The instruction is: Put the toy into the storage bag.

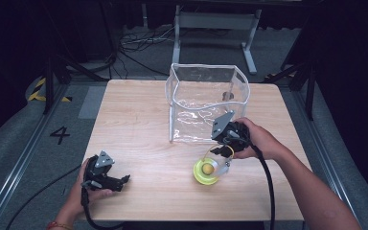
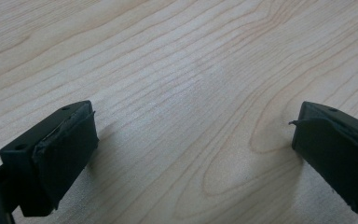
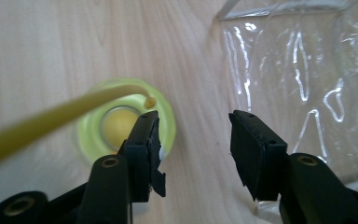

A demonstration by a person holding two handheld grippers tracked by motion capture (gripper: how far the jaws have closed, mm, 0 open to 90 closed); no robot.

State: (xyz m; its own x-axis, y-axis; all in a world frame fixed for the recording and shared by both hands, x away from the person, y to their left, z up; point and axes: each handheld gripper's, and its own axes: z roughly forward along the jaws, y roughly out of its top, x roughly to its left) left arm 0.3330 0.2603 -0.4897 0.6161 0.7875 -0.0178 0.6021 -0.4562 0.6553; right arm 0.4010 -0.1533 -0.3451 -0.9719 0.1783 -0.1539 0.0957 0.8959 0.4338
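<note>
A small yellow-green cup (image 1: 206, 171) with a thin yellow handle (image 3: 51, 119) arching over it sits on the wooden surface (image 1: 139, 139), near the front right and just in front of a clear plastic bag (image 1: 206, 103) that stands open at the top. A paler round shape lies in the cup's middle (a ball or only the cup's base, the pictures do not settle it). The right claw (image 1: 223, 152) hangs just above and behind the cup, tilted down toward it. In the right gripper view its jaws stand partly apart with bare wood between them; one jaw overlaps the cup's rim, the handle passes to that jaw's outer side, and whether any pad touches the cup cannot be told.

From this pose the likely trouble is a missed or lopsided grab. Because the handle lies outside the gap, a squeeze now would probably meet air, or nip only the rim and tip the light cup. A jaw coming down on the rim could skid the cup forward across the smooth wood. The bag's soft wall stands close beside the other jaw, so a sideways correction could snag or dent it and push it back.

The left claw (image 1: 106, 176) rests low at the near left, well apart from everything, its jaws wide over bare wood.
</note>
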